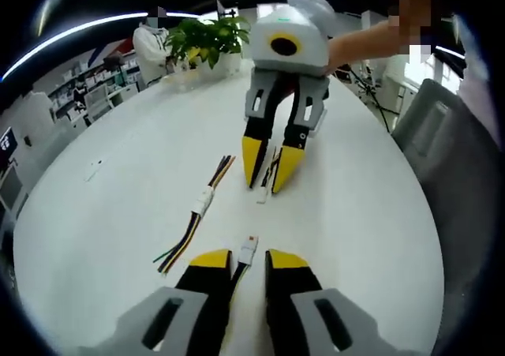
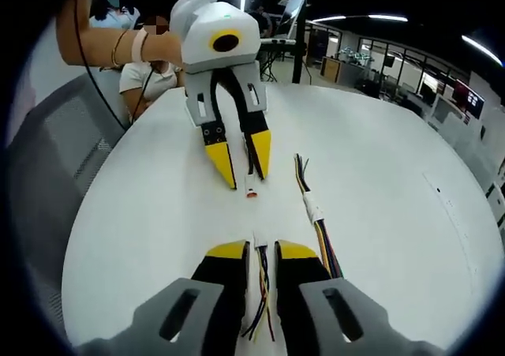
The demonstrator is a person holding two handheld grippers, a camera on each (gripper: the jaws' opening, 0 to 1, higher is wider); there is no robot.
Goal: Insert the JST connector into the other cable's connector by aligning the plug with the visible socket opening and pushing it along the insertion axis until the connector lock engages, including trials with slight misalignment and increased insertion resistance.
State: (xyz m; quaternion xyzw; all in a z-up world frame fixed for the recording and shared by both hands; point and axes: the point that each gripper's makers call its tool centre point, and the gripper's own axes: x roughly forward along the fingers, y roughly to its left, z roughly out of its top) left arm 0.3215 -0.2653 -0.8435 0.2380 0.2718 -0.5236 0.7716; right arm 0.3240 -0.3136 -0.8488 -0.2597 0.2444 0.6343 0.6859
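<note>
The left gripper (image 1: 248,263) has its jaws closed on a cable whose white connector (image 1: 248,249) juts forward over the white desk (image 1: 118,190). Facing it, the right gripper (image 2: 261,255) likewise pinches its own wired plug (image 2: 259,245). A spare joined cable (image 1: 201,204) lies beside them.

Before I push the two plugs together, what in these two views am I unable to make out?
- Socket opening on the left tool's connector: too small and pale in the left gripper view to show its facing.
- Right tool's connector: in the right gripper view only a sliver shows between the fingers; its tip is hidden.
- Left tool and right tool: wires fill each gap, so contact is unclear.
- Spare joined cable: lock state too small.
</note>
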